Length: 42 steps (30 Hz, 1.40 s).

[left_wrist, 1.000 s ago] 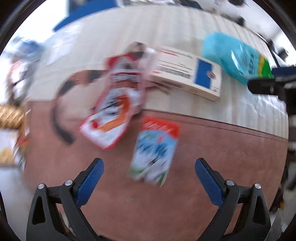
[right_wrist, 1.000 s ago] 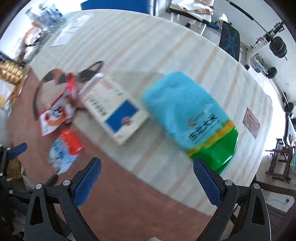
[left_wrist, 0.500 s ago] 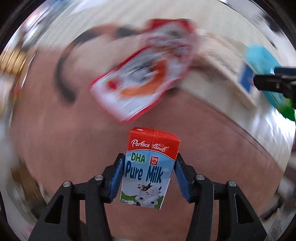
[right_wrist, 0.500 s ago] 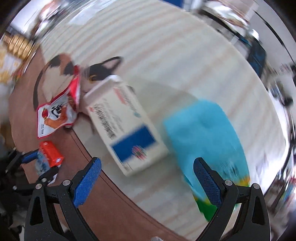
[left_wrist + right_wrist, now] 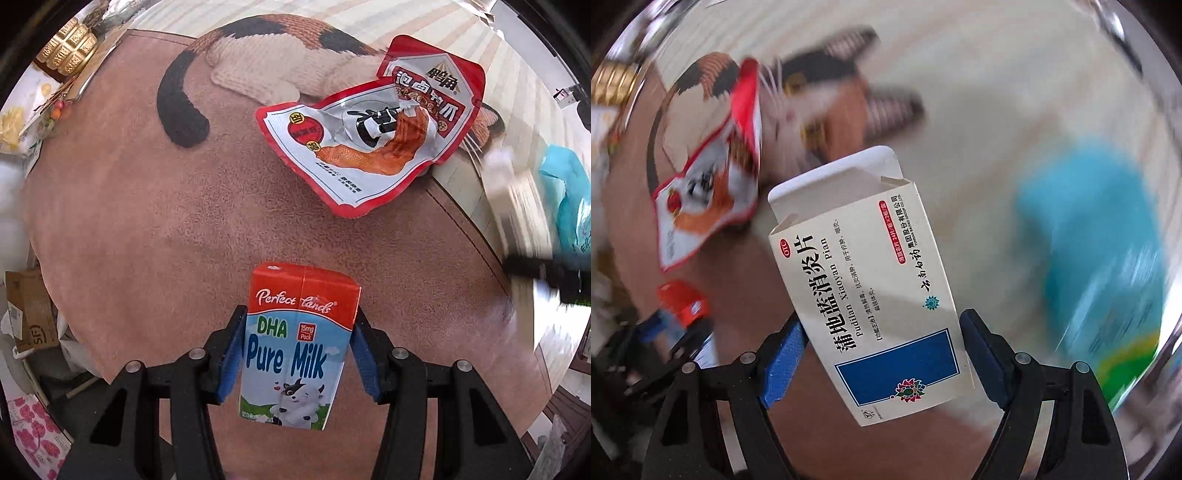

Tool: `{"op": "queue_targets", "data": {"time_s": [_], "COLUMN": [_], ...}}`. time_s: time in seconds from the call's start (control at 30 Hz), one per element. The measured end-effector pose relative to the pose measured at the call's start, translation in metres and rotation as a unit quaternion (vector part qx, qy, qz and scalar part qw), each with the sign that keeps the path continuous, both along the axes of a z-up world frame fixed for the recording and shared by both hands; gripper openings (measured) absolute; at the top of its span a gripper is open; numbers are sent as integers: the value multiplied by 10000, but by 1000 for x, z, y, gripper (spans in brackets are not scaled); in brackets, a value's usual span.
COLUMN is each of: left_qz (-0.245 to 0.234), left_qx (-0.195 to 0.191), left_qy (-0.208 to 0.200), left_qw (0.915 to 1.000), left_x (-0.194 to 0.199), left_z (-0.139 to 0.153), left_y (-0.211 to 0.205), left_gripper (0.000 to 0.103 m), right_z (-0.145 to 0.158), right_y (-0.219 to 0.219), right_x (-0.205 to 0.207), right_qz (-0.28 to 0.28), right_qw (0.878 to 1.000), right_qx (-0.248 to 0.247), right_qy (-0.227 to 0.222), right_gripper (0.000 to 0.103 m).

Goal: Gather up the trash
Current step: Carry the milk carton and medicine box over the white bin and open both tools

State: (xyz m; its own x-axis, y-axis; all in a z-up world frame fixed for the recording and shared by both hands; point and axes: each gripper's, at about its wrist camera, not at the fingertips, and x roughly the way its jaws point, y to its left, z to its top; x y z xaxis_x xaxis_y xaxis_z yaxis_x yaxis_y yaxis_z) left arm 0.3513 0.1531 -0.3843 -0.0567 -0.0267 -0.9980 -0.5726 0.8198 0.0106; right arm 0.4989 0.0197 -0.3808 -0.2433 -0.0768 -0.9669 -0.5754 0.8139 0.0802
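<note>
My left gripper (image 5: 297,354) is shut on a red, white and blue "Pure Milk" carton (image 5: 297,347) and holds it upright above the brown rug (image 5: 147,221). My right gripper (image 5: 882,363) is shut on a white medicine box (image 5: 871,302) with a blue panel and an open top flap. A red and silver snack wrapper (image 5: 373,136) lies on the rug beyond the carton; it also shows in the right wrist view (image 5: 709,192). A blue and green bag (image 5: 1100,266) lies blurred to the right of the box.
The rug has a calico cat pattern (image 5: 258,62) and a cream striped part (image 5: 443,33). A gold jar (image 5: 68,48) and packets stand at the far left edge. A cardboard box (image 5: 29,314) sits on the floor at the left.
My left gripper closed on the milk carton and lifted it. My right gripper moved in to the medicine box, closed on it and raised it off the rug.
</note>
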Motion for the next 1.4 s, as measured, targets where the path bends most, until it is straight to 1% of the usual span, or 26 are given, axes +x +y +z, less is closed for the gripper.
{"op": "queue_targets", "data": {"time_s": [0.03,0.07,0.17,0.3,0.37,0.43,0.5,0.6,0.7,0.73,0.83,0.9,0.93,0.97,1.0,1.03,1.07,1.13,1.2,1.23,1.3,1.33,1.37,1.4], "left_qz": [-1,-4,-54,-52,-34,0,35,136,292,363,561,702,831,895,1001,1177,1276,1619,1876,2058,2341,2504,2628,2756], "left_qx": [-3,-10,42,108,158,172,215,273,346,382,476,520,547,555,562,563,555,500,421,337,160,38,-61,-253], "left_qy": [-23,-42,-91,-176,-235,-325,-450,-663,-925,-1030,-1281,-1401,-1471,-1500,-1527,-1547,-1551,-1507,-1380,-1283,-1040,-906,-831,-737], "left_qw": [10000,10000,9999,9998,9996,9993,9987,9973,9947,9933,9890,9863,9841,9831,9816,9793,9781,9739,9716,9696,9665,9639,9612,9581], "left_x": [-7,-8,-13,-33,-37,-45,-54,-73,-108,-123,-172,-206,-235,-248,-268,-300,-316,-370,-406,-429,-466,-486,-499,-515], "left_z": [-3,-3,-4,10,14,22,34,54,82,92,120,133,141,144,146,149,147,141,126,112,80,58,41,12], "left_y": [-3,-4,-2,-8,-10,-12,-13,-13,-11,-10,-6,-1,1,2,5,7,8,13,19,23,28,31,33,36], "left_gripper": [50,50,49,48,48,48,48,48,48,48,48,48,48,48,48,48,48,48,48,48,48,48,48,48], "right_z": [-2,-4,-5,-1,2,6,13,35,65,77,105,121,127,132,128,132,133,129,110,93,64,41,26,1], "right_y": [-8,-12,-8,1,-2,-7,-13,-18,-20,-27,-24,-17,-25,-19,-8,-6,0,6,14,21,28,33,35,39], "right_x": [-5,-10,-20,-31,-35,-44,-52,-80,-108,-116,-159,-201,-215,-242,-265,-288,-317,-360,-405,-429,-459,-479,-488,-499], "right_qz": [-221,-259,124,398,313,241,97,22,-1,10,75,201,252,308,365,439,539,700,876,1010,1082,1169,1204,1218], "right_qw": [9997,9995,9986,9940,9941,9935,9940,9928,9913,9907,9885,9866,9860,9854,9849,9841,9833,9828,9833,9842,9862,9866,9870,9879], "right_qx": [-48,-99,-334,-261,-110,-112,-44,108,369,453,731,935,1006,1122,1187,1250,1328,1385,1379,1309,1200,1118,1059,962], "right_qy": [133,134,-381,-990,-1030,-1110,-1085,-1190,-1260,-1282,-1324,-1318,-1304,-1244,-1210,-1180,-1121,-1004,-796,-634,-371,-191,-125,-41], "right_gripper": [85,85,86,86,80,80,79,79,79,79,79,79,79,79,79,79,79,79,79,79,79,80,79,80]}}
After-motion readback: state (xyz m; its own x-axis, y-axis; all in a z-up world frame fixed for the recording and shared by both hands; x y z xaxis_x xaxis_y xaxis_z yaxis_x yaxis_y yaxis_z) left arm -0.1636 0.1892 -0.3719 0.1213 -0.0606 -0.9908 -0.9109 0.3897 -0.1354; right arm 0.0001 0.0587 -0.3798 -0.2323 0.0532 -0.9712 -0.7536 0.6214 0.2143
